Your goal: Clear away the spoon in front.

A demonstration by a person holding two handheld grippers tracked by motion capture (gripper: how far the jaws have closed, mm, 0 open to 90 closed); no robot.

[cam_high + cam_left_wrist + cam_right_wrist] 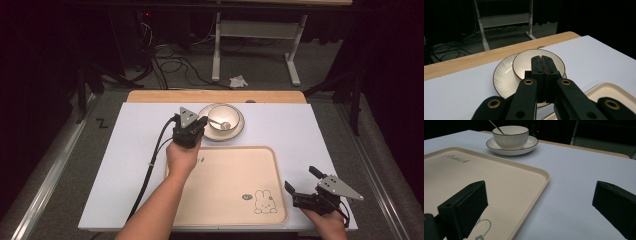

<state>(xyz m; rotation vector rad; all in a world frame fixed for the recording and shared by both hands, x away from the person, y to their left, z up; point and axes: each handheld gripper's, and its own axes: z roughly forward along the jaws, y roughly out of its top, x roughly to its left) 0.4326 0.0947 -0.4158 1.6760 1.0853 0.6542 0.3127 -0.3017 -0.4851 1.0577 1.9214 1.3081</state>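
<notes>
A white bowl (223, 117) with a dark rim stands on a matching saucer (240, 128) at the back middle of the white table cover. A metal spoon (220, 123) rests in it. My left gripper (201, 122) is shut, its tips at the bowl's left rim. In the left gripper view the closed jaws (541, 58) overlap the bowl (522, 65) and saucer (502, 80), with nothing visible between them. My right gripper (300, 179) stands open beside the front right corner of the beige tray (225, 185). The right gripper view (541, 195) takes in the tray (474, 172), bowl (511, 136) and spoon handle (496, 127).
The tray bears a rabbit drawing (264, 201) near its front right corner. A white cover (135, 150) lies over the wooden table (215, 96). Beyond the table stand a white desk frame (216, 50), floor cables (175, 65) and a crumpled paper (238, 80).
</notes>
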